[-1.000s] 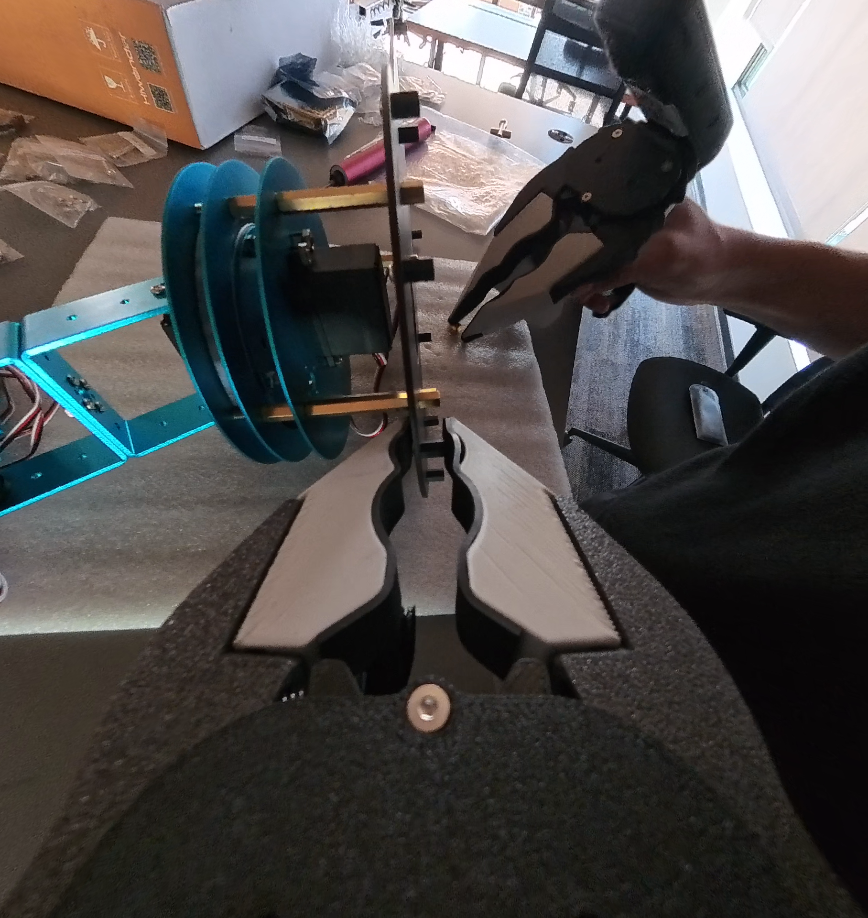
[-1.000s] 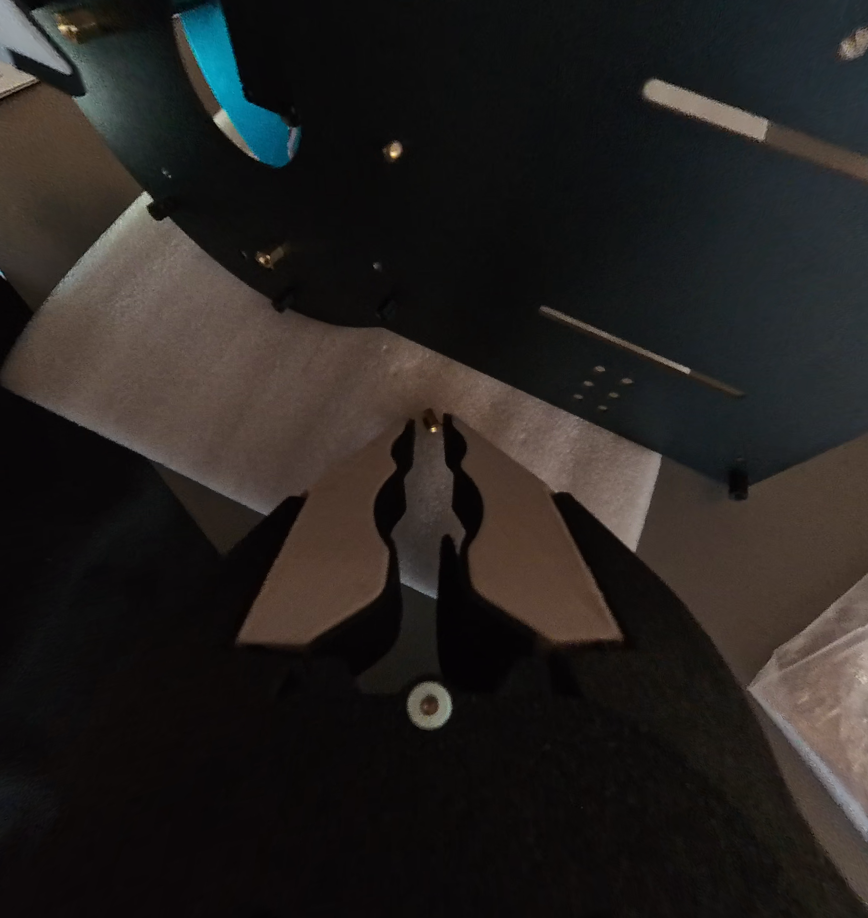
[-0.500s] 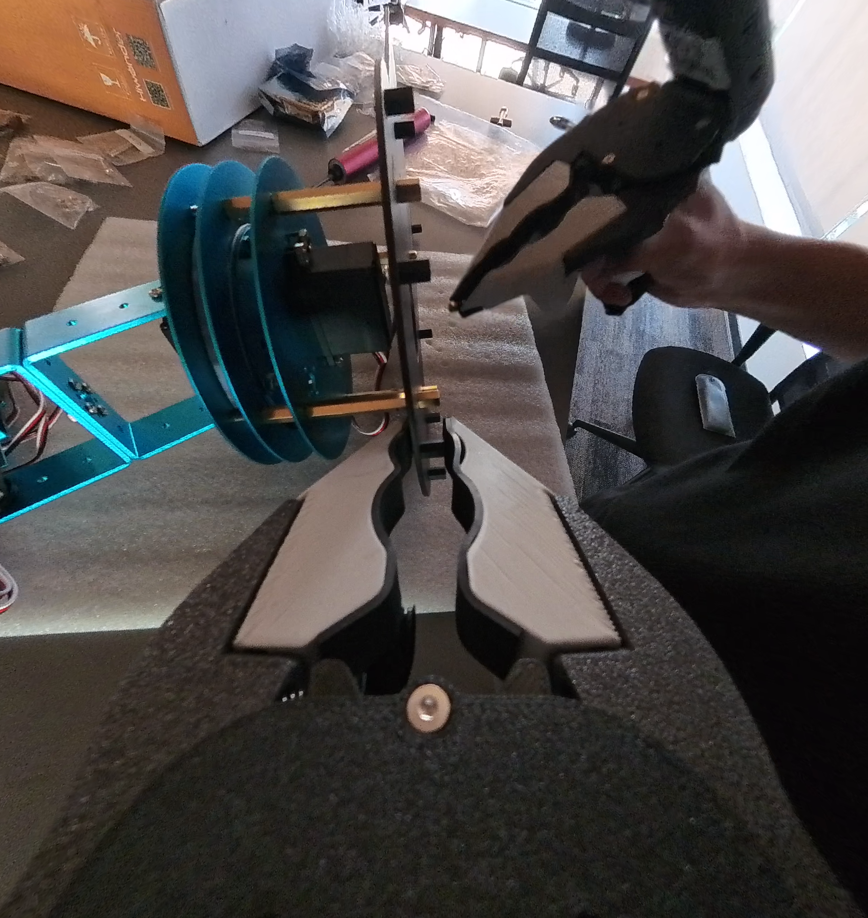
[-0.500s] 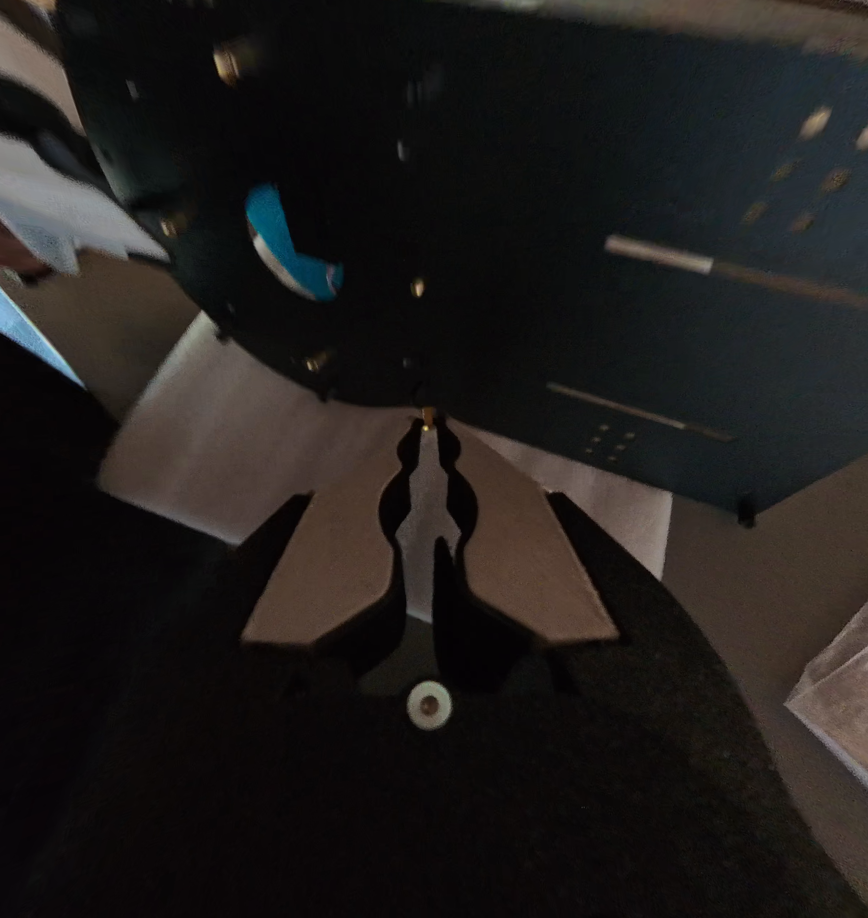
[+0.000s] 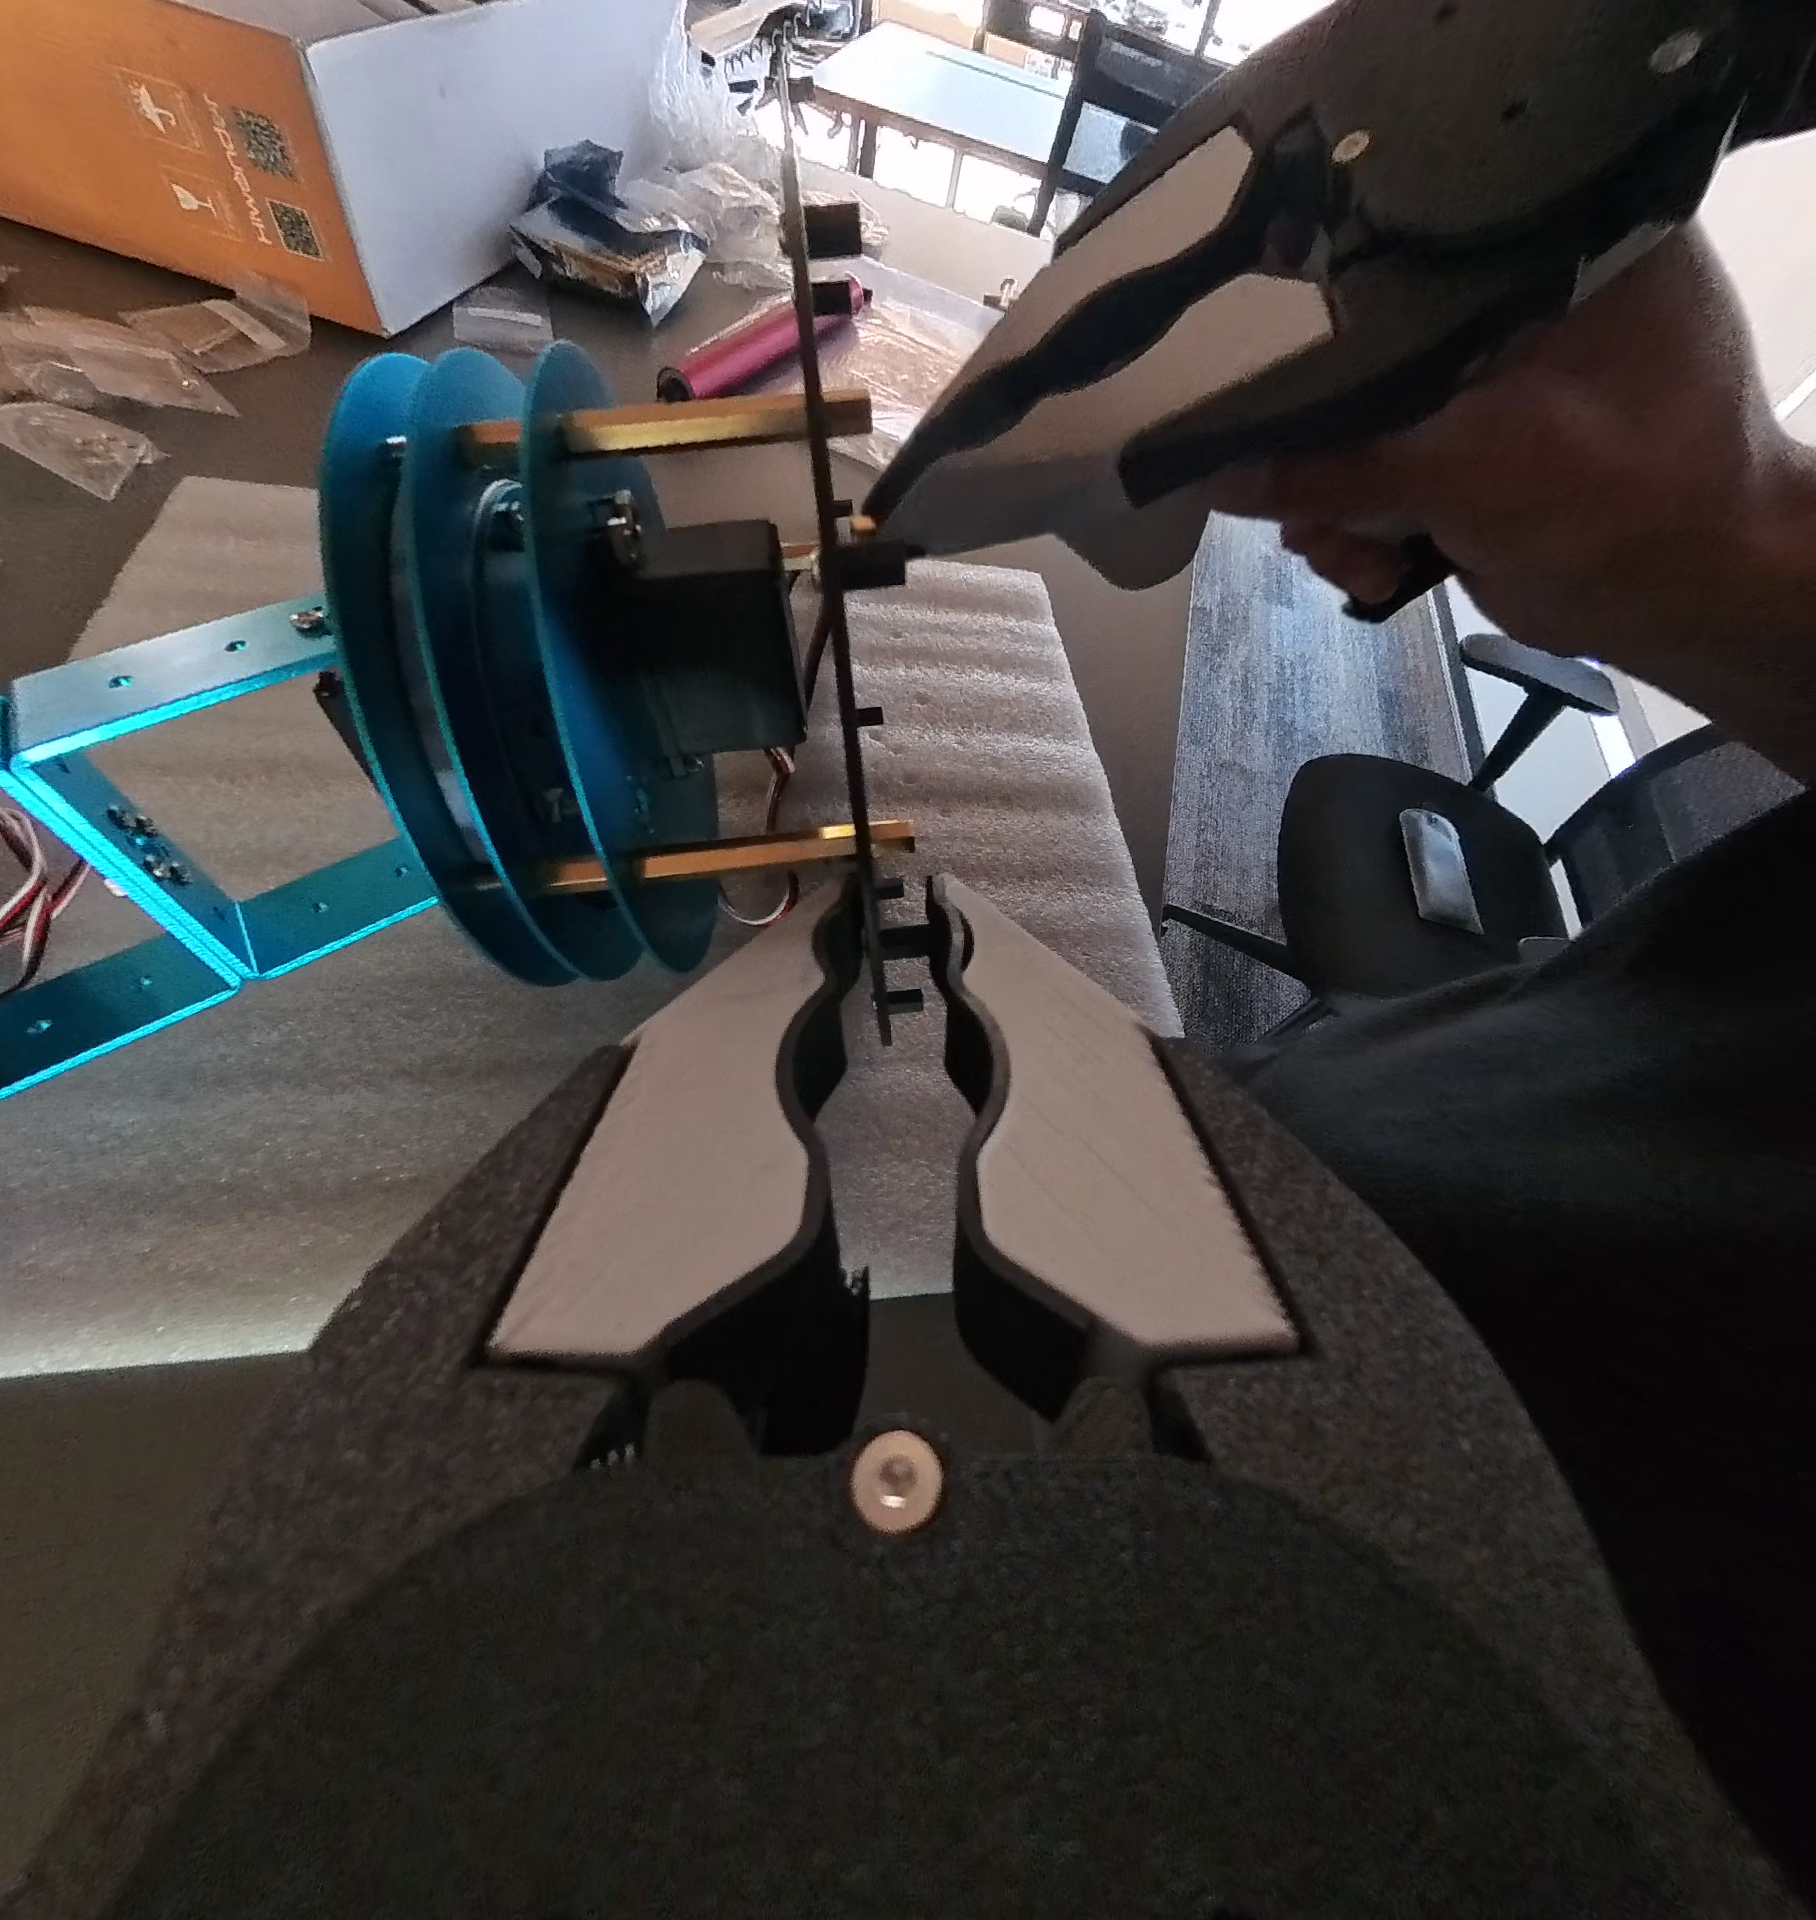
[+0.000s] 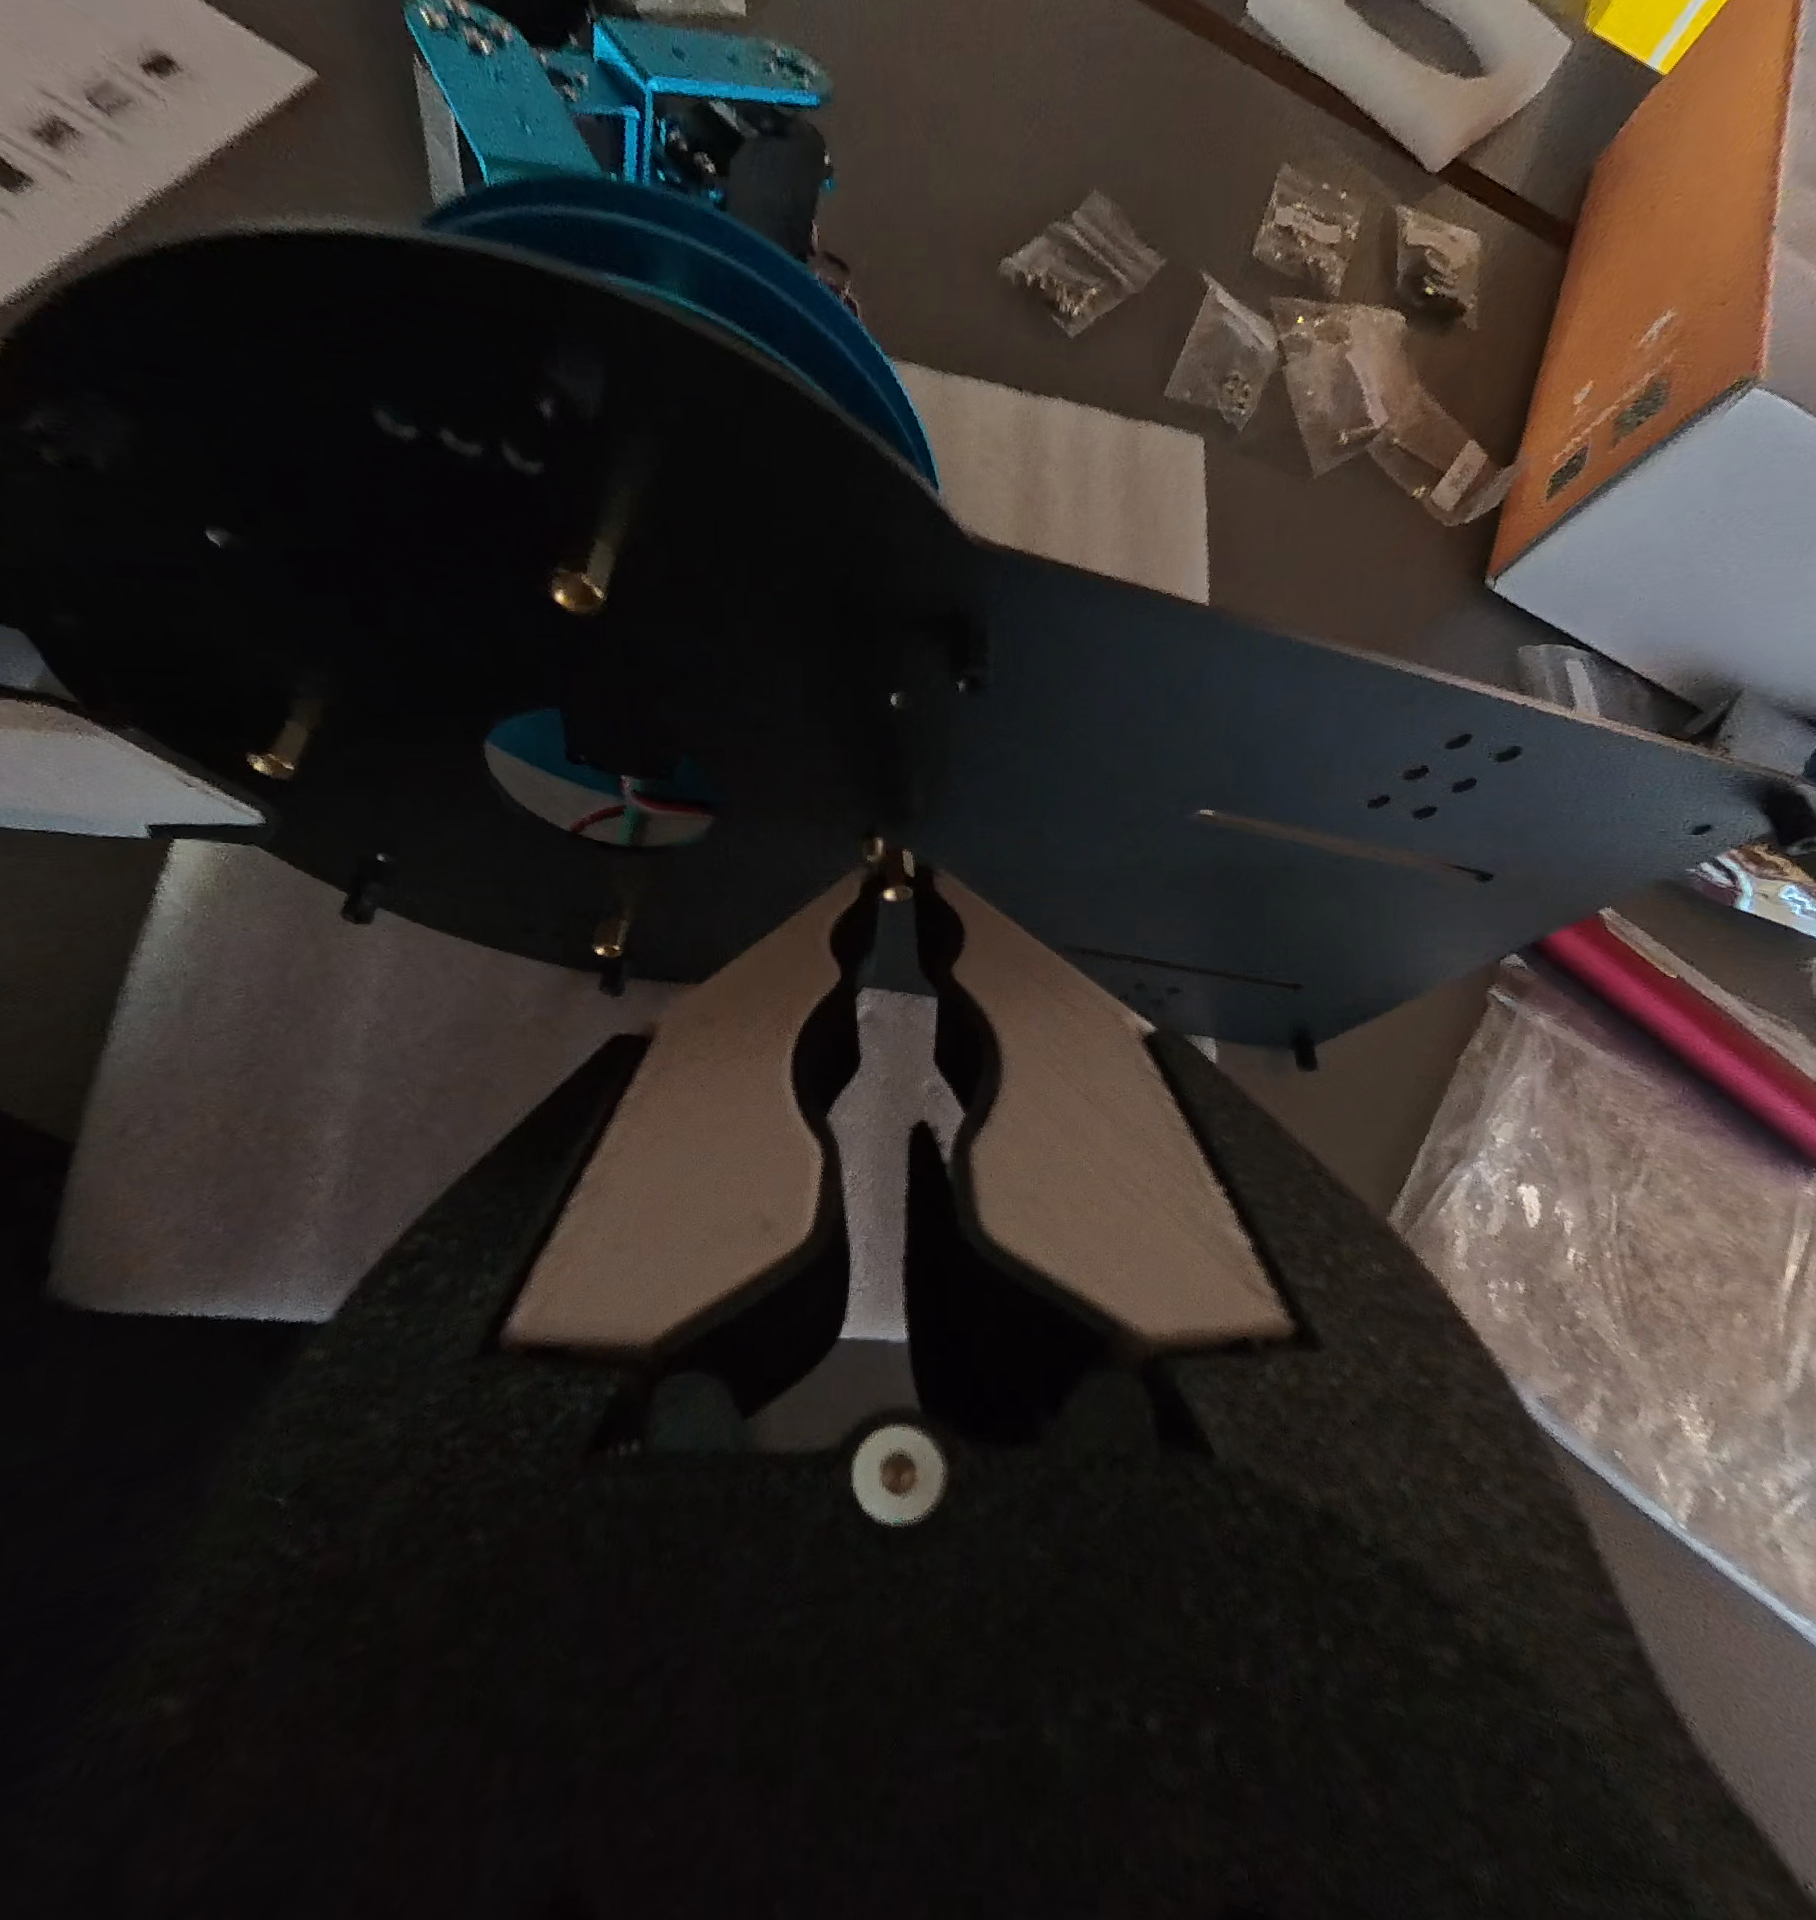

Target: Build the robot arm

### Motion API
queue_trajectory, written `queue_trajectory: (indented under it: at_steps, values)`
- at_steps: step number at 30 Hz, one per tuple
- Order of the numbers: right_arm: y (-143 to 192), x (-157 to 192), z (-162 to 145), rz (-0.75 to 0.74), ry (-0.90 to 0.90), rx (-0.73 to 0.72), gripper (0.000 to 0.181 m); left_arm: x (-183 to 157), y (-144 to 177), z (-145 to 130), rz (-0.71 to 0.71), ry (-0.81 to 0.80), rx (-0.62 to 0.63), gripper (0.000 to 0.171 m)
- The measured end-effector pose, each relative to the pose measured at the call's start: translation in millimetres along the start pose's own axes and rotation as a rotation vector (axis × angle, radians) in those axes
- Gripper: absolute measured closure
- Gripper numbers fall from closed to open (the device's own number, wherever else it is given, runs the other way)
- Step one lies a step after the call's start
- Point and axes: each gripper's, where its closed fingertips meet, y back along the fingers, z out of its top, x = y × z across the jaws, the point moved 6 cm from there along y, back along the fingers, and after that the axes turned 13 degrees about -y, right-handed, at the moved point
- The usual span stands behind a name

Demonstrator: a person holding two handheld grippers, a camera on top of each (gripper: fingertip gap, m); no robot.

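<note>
Two grippers work one black plate (image 5: 839, 665): the left gripper (image 5: 888, 914) clamps its lower edge upright, the right gripper (image 6: 888, 891) pinches a small brass fitting (image 6: 893, 883) against its face, seating unclear.

The left gripper (image 5: 888, 914) points forward, fingers nearly closed with a narrow gap. Above and to its right, the right gripper (image 5: 868, 520) angles down-left, tips pinched together.
</note>
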Motion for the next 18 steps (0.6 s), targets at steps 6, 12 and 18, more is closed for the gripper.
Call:
queue_trajectory:
  at_steps: [6,12,18]
  values:
    - [-2.3,4.5,-1.4,-0.021,0.028,0.027,0.175,0.1,0.0,-0.4,0.000,-0.010,-0.013,0.161]
    - [-5.6,5.7,-0.4,-0.033,0.023,0.044,0.175,0.4,0.1,-0.9,-0.005,-0.011,-0.027,0.161]
    - [-5.9,4.3,0.8,0.010,-0.050,0.073,0.175,0.4,0.3,-1.1,-0.005,-0.018,-0.028,0.161]
